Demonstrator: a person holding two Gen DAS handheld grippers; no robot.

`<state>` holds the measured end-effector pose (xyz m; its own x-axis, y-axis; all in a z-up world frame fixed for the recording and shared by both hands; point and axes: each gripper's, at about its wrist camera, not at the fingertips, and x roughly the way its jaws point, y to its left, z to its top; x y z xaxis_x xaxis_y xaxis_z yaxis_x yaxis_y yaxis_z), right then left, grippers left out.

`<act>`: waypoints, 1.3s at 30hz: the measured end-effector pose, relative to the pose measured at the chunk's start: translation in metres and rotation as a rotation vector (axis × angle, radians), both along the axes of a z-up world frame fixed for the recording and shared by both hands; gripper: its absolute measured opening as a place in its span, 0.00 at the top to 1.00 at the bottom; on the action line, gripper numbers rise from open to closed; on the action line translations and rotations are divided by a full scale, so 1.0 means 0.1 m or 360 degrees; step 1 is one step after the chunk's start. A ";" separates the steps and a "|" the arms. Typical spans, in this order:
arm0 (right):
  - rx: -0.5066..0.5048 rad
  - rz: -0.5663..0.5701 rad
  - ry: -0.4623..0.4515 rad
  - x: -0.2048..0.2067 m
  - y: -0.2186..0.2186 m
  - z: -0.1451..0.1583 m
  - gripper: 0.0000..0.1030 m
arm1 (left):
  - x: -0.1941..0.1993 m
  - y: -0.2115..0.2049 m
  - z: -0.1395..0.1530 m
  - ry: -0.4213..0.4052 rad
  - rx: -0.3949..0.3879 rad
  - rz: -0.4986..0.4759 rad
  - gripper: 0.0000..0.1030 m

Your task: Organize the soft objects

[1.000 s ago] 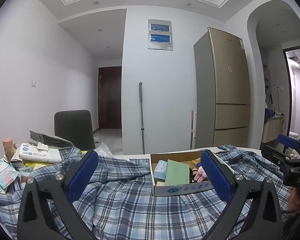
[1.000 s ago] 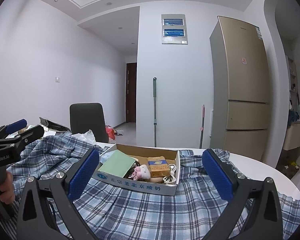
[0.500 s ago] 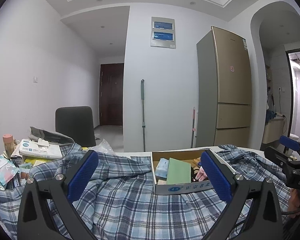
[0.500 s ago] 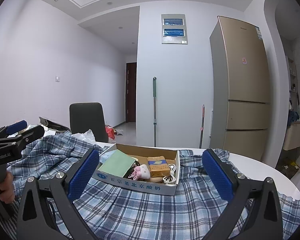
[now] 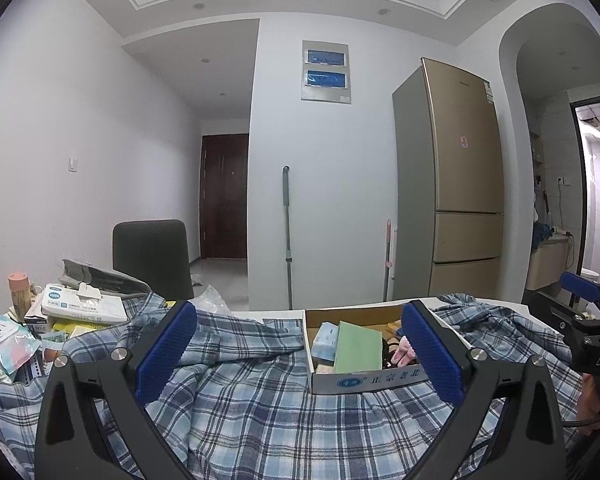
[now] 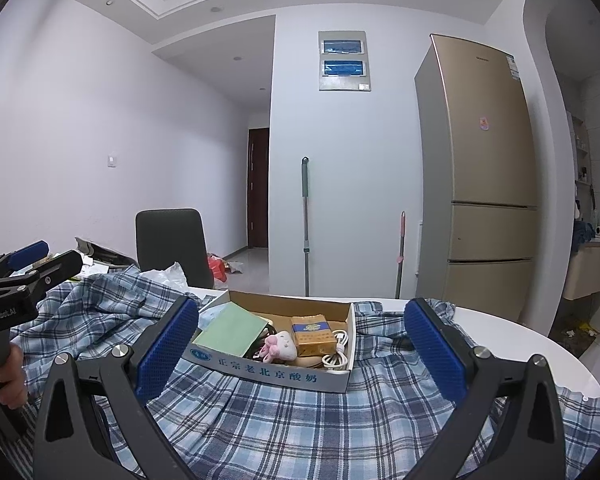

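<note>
Plaid shirt in blue and white lies rumpled across the white table, filling the foreground of both wrist views. Left hand-held gripper hovers over the cloth with its blue pads spread wide and nothing between them; right hand-held gripper is likewise spread wide and empty above the shirt. On top of the shirt sits an open cardboard box printed with blue Chinese characters. Inside it are a green booklet, a small pink plush toy, a yellow carton and a coiled white cable. Left of the shirt, wet-wipe packs and a tissue box are piled up. Beyond the table stand a dark chair, a mop handle against the wall and a gold refrigerator
</note>
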<state>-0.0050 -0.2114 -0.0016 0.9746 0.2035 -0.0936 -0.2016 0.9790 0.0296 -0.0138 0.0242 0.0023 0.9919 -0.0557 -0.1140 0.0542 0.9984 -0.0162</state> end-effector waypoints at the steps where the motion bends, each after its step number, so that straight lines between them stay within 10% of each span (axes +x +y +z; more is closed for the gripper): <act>1: 0.0000 0.0000 0.0000 0.00 0.00 0.00 0.00 | 0.00 0.00 0.00 -0.0003 -0.0002 0.0000 0.00; 39: -0.0004 -0.0001 -0.0011 -0.03 -0.02 0.02 0.00 | -0.04 -0.03 0.01 -0.0030 0.0028 -0.0005 0.00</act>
<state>-0.0076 -0.2138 0.0008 0.9754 0.2026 -0.0874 -0.2011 0.9792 0.0256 -0.0174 0.0214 0.0036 0.9937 -0.0569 -0.0963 0.0574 0.9983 0.0027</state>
